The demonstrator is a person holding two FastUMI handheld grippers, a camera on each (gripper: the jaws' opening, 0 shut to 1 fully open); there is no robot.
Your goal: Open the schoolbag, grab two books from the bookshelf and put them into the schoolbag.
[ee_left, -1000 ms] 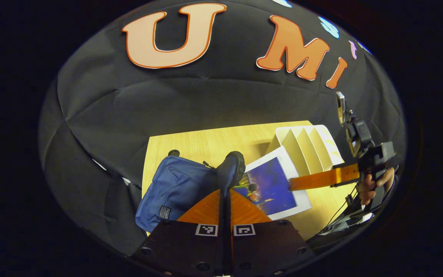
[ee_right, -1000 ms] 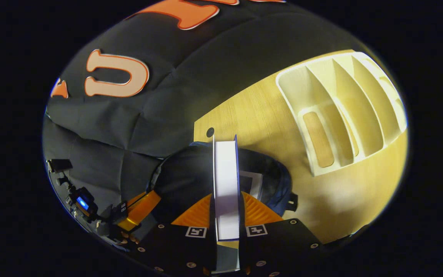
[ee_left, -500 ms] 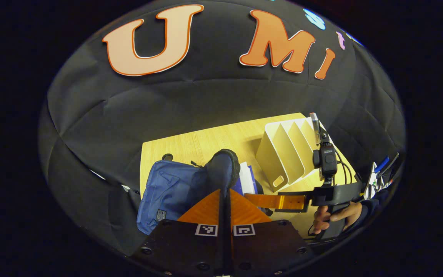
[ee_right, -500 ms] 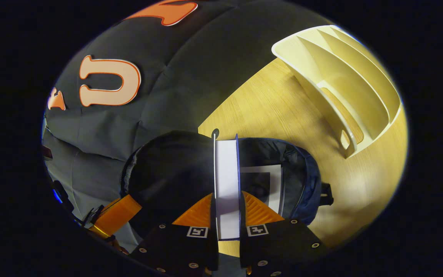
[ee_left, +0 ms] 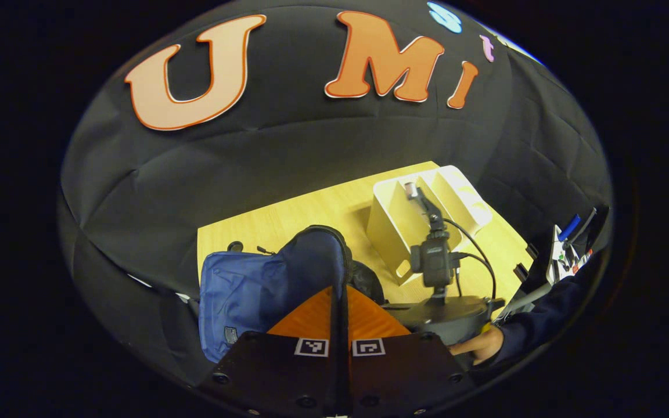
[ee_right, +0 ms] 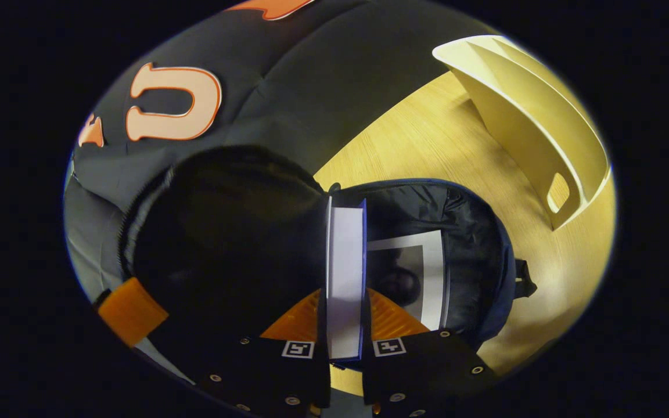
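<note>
Over table (ee_right: 427,145), right hand-held gripper (ee_right: 343,302) gripping book (ee_right: 345,273).

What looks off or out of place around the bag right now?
Nothing stands out. The left gripper holds the schoolbag flap open, one book lies inside, and the right gripper holds the second book edge-on above the opening. The bookshelf stands upright.

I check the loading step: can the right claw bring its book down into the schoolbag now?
Probably yes. The left claw holds the flap up, so the schoolbag gapes under the book that the right claw grips; another book lies flat inside.
</note>
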